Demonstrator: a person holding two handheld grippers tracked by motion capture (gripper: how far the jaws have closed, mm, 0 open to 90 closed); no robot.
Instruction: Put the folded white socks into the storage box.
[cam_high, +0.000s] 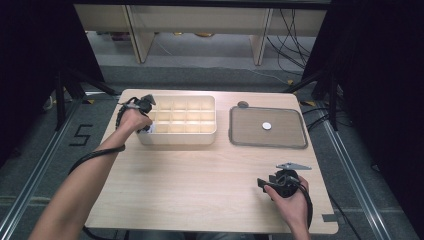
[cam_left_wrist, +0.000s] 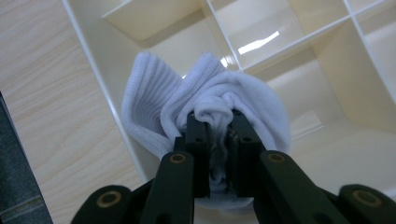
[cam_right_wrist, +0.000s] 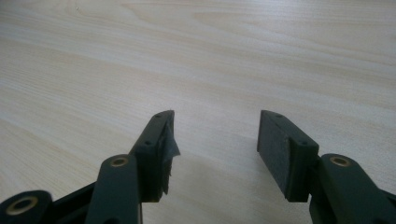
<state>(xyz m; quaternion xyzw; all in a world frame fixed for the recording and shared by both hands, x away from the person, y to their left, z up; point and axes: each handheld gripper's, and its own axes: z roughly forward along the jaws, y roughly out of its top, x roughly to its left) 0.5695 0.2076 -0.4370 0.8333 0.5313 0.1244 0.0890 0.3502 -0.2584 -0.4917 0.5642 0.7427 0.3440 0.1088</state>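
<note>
The left gripper (cam_left_wrist: 218, 123) has its two black jaws pinched narrowly on a bunched white ribbed cloth, seemingly a sock (cam_left_wrist: 205, 105), whose folds spill out above and to both sides of the pads. It holds the cloth over the near left corner of a cream plastic organiser box with a grid of square compartments (cam_high: 178, 136); from the left gripper view the cloth hangs right at the box's left wall, above a corner compartment, though whether it touches the floor of that compartment cannot be told. The thin cream dividers stand close around the cloth on the far and right sides, and the outer wall runs just beside it on the left.

In the high view the left gripper (cam_high: 145, 105) sits at the box's left end, with its cable trailing back along the forearm. To the right of the box, a little apart from it, lies a flat grey rectangular tray with a dark rim (cam_high: 240, 140), and a small white round disc (cam_high: 267, 126) rests near its middle.

The right gripper (cam_right_wrist: 212, 135) rests well apart, near the front right of the pale wooden table (cam_high: 200, 190), its jaws spread wide with nothing but bare tabletop between them
</note>
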